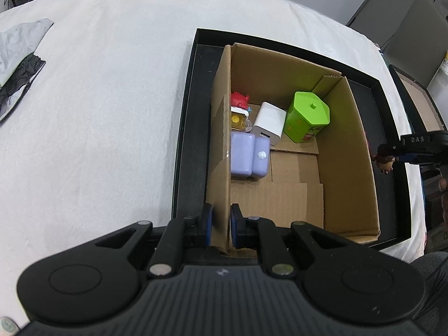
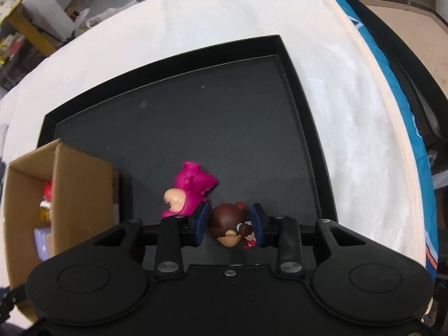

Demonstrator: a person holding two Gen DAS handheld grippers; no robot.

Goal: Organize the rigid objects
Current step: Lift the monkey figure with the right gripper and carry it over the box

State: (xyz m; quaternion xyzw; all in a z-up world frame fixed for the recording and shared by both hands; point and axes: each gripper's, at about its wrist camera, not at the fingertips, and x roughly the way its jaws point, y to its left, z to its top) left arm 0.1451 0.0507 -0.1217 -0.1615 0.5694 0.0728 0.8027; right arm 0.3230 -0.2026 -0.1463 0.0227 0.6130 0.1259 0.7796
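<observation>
My left gripper is shut on the near left wall of an open cardboard box that stands in a black tray. Inside the box are a green lidded canister, a white charger, two purple containers, a red toy and a small yellow jar. My right gripper is shut on a brown-haired doll figure, held just above the tray floor. A pink figure lies on the tray just left of those fingers. The doll also shows beyond the box's right wall.
The tray sits on a white cloth covering the table. A grey and black bag lies at the far left. The table edge with a blue band runs to the right of the tray. The box's corner stands left of the pink figure.
</observation>
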